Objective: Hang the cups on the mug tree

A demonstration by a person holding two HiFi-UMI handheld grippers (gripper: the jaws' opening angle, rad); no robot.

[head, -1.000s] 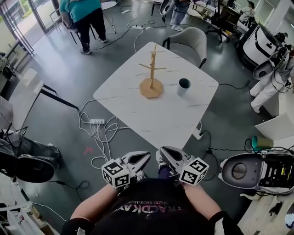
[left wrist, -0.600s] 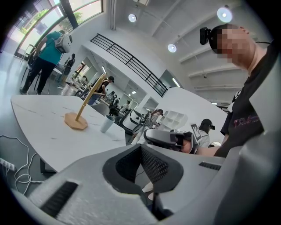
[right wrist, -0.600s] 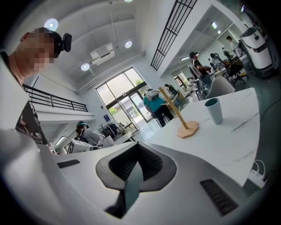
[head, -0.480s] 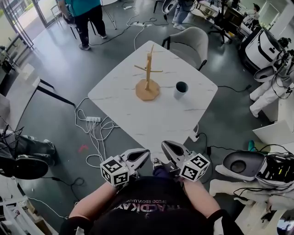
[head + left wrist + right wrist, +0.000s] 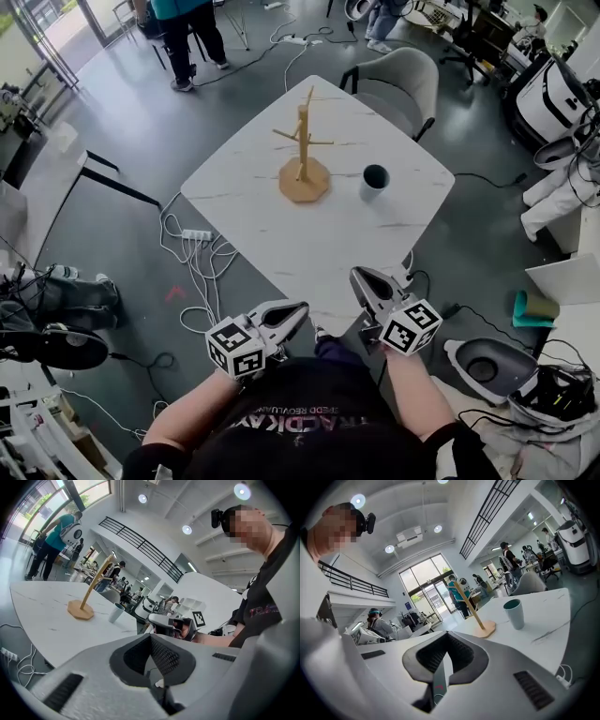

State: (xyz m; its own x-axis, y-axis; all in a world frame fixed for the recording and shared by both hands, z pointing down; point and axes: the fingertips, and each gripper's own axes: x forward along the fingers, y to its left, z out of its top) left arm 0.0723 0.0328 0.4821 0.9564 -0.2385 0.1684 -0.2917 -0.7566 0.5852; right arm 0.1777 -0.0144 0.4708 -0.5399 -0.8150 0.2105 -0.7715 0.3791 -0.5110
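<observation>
A wooden mug tree (image 5: 304, 159) stands on the far half of the white marble table (image 5: 309, 253), with bare pegs. A pale cup (image 5: 375, 178) with a dark inside stands upright just right of it. Both grippers hover below the table's near edge, far from the cup. My left gripper (image 5: 300, 308) is shut and holds nothing. My right gripper (image 5: 357, 274) is shut too, empty, its tip over the table's near edge. The mug tree (image 5: 472, 609) and cup (image 5: 514, 613) show in the right gripper view, and the tree (image 5: 89, 595) and cup (image 5: 116, 613) in the left one.
A grey chair (image 5: 398, 84) stands at the table's far side. A power strip (image 5: 197, 236) and loose cables lie on the floor left of the table. A person (image 5: 187, 28) stands far back. Machines and a round white unit (image 5: 483, 366) crowd the right.
My right gripper has risen forward and to the right, up to the table's near edge. The left gripper has stayed close to the body. Both stay shut.
</observation>
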